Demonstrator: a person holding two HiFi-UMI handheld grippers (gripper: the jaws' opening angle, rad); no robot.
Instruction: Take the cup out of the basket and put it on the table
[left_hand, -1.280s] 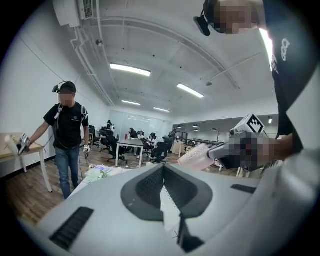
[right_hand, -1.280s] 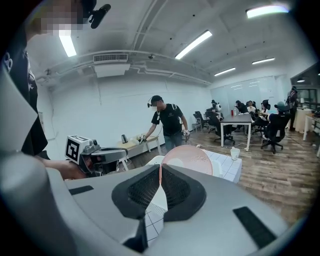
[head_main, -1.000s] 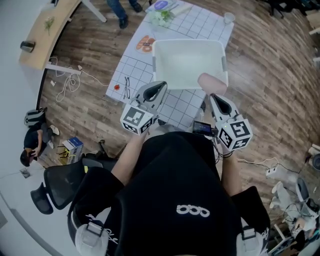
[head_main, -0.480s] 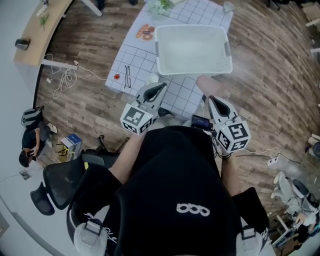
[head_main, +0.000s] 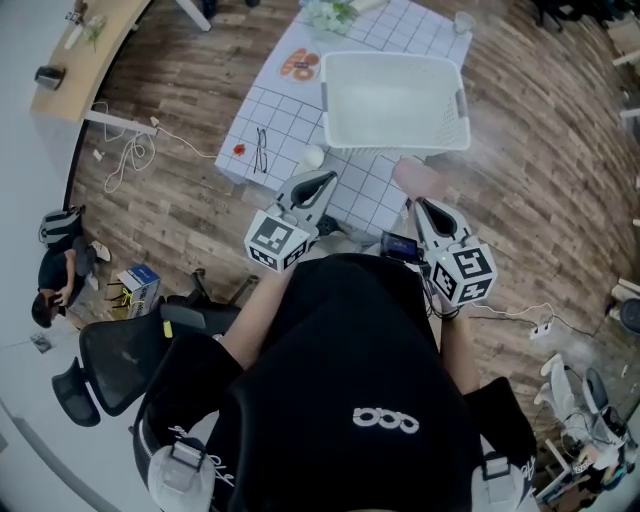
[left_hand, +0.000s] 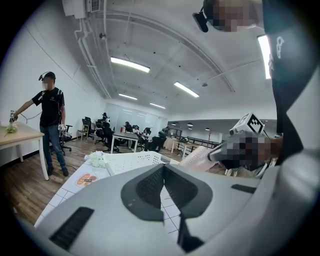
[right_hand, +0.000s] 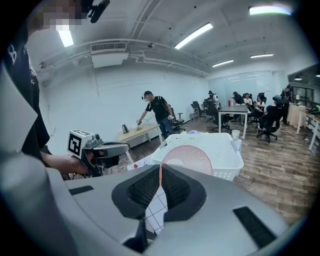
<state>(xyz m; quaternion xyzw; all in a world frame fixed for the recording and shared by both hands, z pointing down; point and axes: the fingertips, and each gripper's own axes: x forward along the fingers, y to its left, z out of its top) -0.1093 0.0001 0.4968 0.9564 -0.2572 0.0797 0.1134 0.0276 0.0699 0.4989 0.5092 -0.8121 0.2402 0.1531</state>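
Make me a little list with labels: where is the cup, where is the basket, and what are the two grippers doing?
cup: pink cup, out of the basket, tipped on its side, mouth toward the gripper that holds it
right gripper: right gripper shut on the cup's rim
left gripper: left gripper shut, holding nothing
basket: white basket on the table, looks empty
table: table with a checked cloth
cup set down yet: cannot tell for sure, it is near the table's near corner

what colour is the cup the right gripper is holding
Pale pink; the cup shows best in the right gripper view.
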